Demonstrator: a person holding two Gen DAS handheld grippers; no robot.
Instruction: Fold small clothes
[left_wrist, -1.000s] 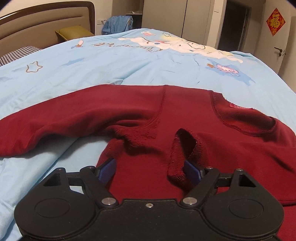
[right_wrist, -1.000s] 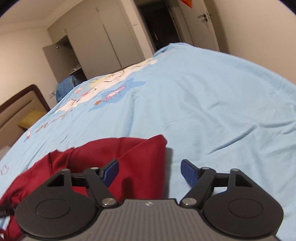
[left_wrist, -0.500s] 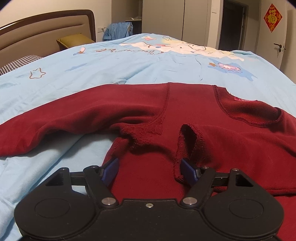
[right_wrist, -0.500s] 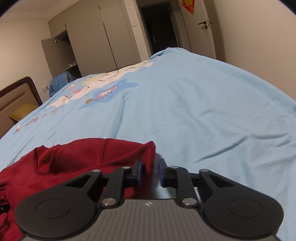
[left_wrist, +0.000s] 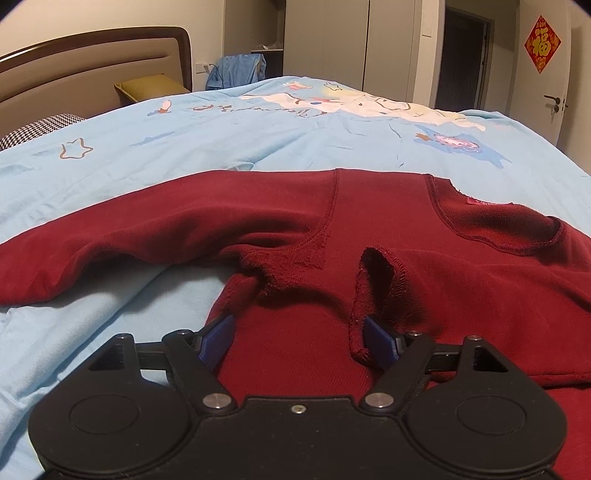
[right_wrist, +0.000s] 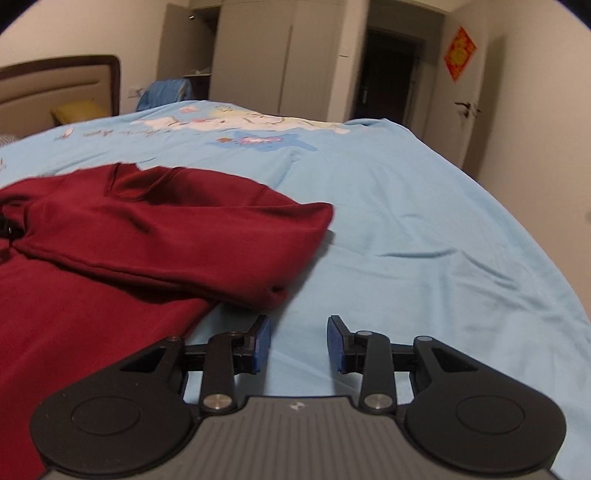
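The dark red sweatshirt (left_wrist: 369, 229) lies spread on the pale blue bed cover (left_wrist: 258, 140), one sleeve reaching out toward nine o'clock, the other sleeve (right_wrist: 207, 243) already laid across the body, likely the first fold. The left tool (left_wrist: 299, 334) sits low over the cloth with its jaws wide, nothing pinched, perhaps steadying the body. The right tool (right_wrist: 298, 343) hangs over bare cover at five o'clock of the folded cuff; its jaws have just been opening, with nothing between them. A small red neck label (left_wrist: 480, 202) is unreadable. On the door hangs a red diamond (left_wrist: 542, 43) bearing the character 福.
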